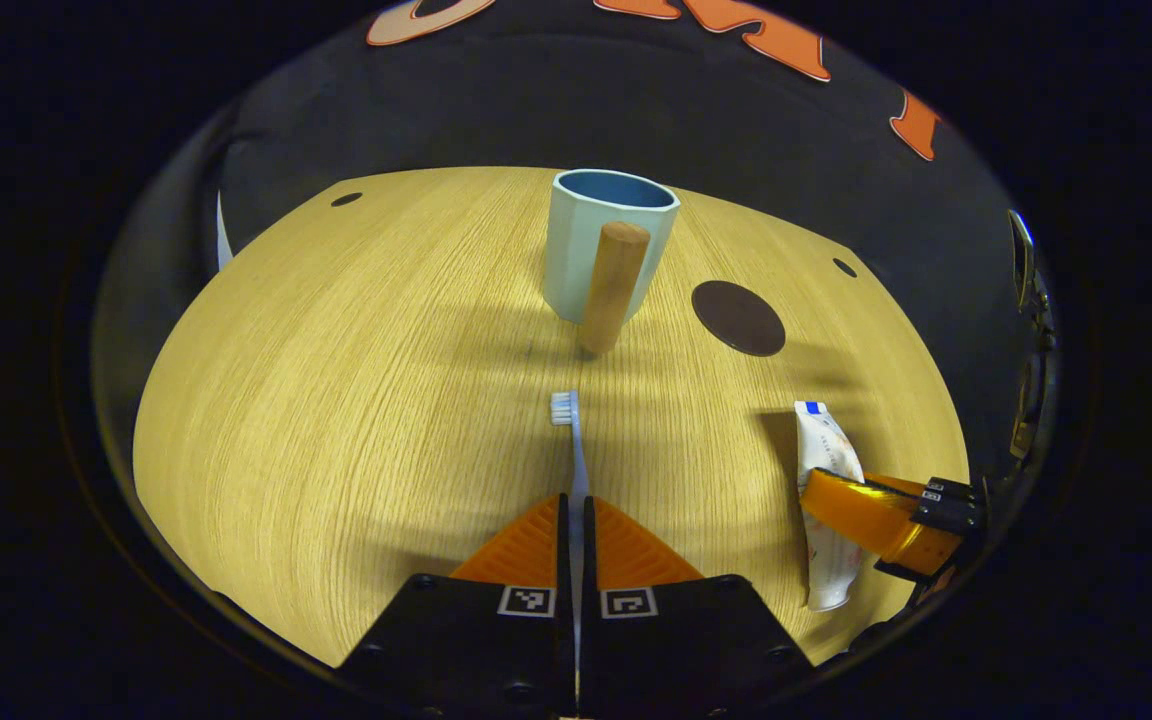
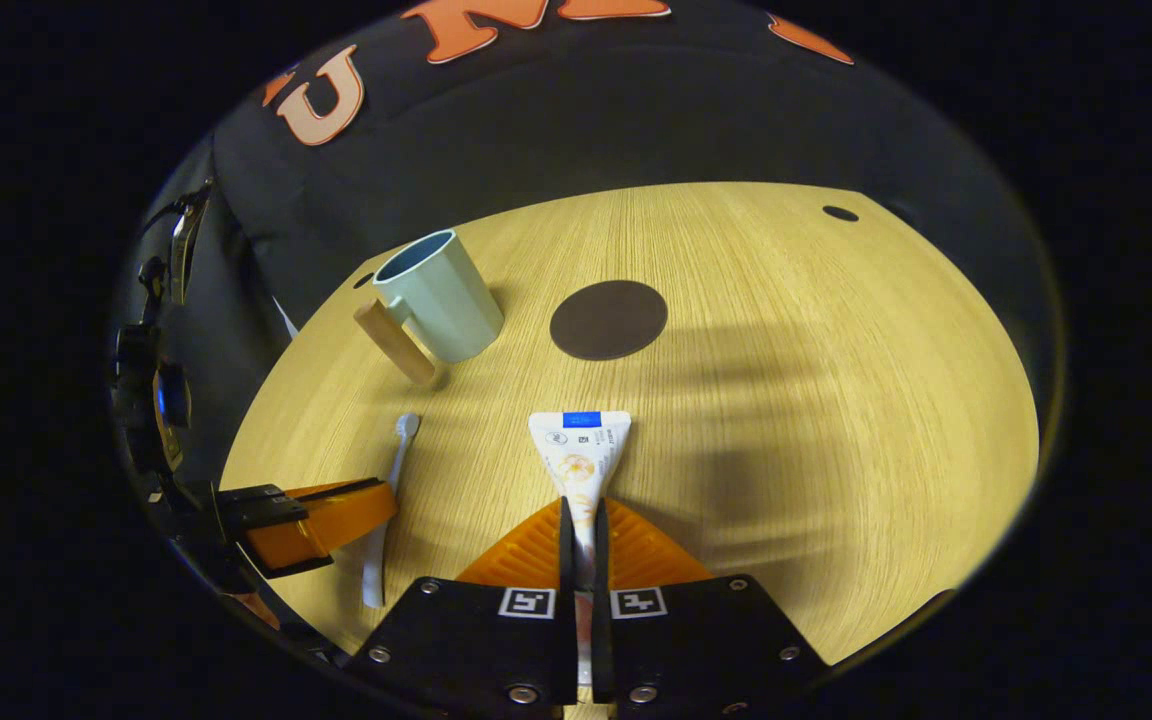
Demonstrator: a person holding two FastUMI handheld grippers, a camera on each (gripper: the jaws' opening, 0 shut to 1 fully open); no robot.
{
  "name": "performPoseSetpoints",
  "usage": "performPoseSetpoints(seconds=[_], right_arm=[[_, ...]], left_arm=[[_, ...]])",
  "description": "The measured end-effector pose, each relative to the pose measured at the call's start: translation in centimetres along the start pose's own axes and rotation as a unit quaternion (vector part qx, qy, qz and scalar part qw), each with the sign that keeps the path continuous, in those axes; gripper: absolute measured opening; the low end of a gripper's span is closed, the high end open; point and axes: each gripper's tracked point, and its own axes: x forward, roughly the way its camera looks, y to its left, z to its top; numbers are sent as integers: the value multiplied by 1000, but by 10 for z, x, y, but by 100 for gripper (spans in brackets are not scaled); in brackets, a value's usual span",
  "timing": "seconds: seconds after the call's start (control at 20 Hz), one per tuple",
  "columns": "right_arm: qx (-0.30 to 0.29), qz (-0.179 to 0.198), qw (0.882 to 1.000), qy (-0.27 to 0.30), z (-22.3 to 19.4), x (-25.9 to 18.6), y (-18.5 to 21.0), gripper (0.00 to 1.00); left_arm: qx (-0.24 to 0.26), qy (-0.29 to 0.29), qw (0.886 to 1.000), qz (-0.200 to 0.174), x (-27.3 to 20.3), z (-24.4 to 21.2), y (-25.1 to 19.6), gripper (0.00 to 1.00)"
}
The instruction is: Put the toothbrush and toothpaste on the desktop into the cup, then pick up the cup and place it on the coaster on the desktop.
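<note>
**Both jaws clamped, cup and coaster untouched**

Your left gripper [image 1: 576, 510] had its jaws clenched on the toothbrush [image 1: 570, 440], bristle end pointing toward the cup [image 1: 604, 245]. Your right gripper [image 2: 582, 515] had its jaws pressed on the toothpaste [image 2: 581, 450], flat crimped end forward. Both seemed to lie low on the tabletop [image 1: 336, 400], though any lift was hard to judge. The cup stood upright just beside the dark coaster [image 1: 738, 318].
</note>
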Motion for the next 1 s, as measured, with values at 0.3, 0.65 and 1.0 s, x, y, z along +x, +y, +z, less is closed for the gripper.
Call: performPoseSetpoints(seconds=[0.3,0.65,1.0], right_arm=[[-14,16,999,-48,21,-17,4,6],[-70,5,987,-145,53,-51,10,6],[-73,-2,977,-201,80,-62,13,6]], left_arm=[[11,-92,996,-10,-2,14,12,2],[15,-165,986,-24,14,15,12,2],[58,-252,966,4,8,35,19,2]])
